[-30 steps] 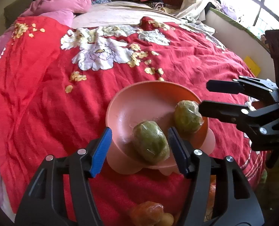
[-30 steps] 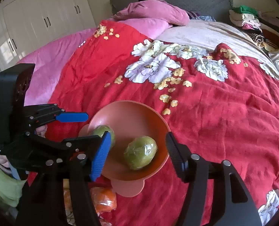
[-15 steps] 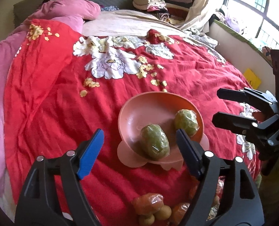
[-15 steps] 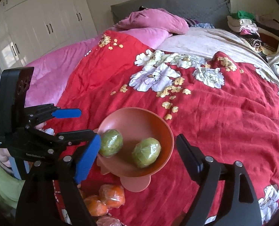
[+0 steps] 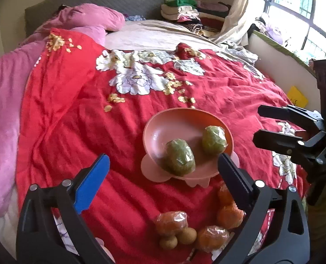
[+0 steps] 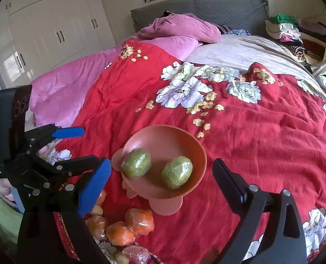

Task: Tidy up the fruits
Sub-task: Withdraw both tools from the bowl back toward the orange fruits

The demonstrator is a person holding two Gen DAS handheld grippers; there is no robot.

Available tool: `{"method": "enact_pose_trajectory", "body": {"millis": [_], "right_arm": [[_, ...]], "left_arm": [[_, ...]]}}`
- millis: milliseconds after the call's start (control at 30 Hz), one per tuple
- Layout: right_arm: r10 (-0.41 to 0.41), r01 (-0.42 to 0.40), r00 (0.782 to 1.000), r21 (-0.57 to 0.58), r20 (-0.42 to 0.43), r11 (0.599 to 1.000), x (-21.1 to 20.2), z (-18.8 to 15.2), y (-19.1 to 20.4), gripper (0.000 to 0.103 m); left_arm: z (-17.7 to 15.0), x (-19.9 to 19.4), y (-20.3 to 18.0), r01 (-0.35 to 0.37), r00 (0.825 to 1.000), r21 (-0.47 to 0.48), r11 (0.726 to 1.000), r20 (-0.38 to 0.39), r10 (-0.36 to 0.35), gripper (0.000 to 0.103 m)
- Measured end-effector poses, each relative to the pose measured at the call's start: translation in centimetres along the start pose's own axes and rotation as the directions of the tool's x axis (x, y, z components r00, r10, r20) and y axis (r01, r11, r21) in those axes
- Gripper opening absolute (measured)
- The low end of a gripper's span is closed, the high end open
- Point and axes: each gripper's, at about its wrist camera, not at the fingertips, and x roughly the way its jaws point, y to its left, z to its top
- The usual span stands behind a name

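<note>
A pink footed bowl stands on the red floral bedspread and holds two plastic-wrapped green fruits, also in the right wrist view. Wrapped oranges and small tan round fruits lie on the bedspread in front of the bowl. My left gripper is open and empty, above and short of the bowl; it also shows in the right wrist view. My right gripper is open and empty; it also shows right of the bowl.
The red bedspread covers most of the bed. A pink quilt lies along the left and at the head. Folded clothes are piled at the far right. A white wardrobe stands left, a window ledge right.
Both grippers have drawn back and up from the bowl. The two green fruits stay in the bowl. The oranges and small tan fruits near the front edge have come into view.
</note>
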Motion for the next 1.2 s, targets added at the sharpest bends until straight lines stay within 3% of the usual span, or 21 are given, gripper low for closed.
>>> {"method": "enact_pose_trajectory", "body": {"millis": [1200], "right_arm": [[0.031,-0.031,0.999,-0.002,-0.034,1.000,-2.6,-3.9,2.5,0.095]], "left_arm": [[-5.3,-2.9,-2.8,0.005,1.000,0.004,1.000,-0.020,-0.005,0.093]]}}
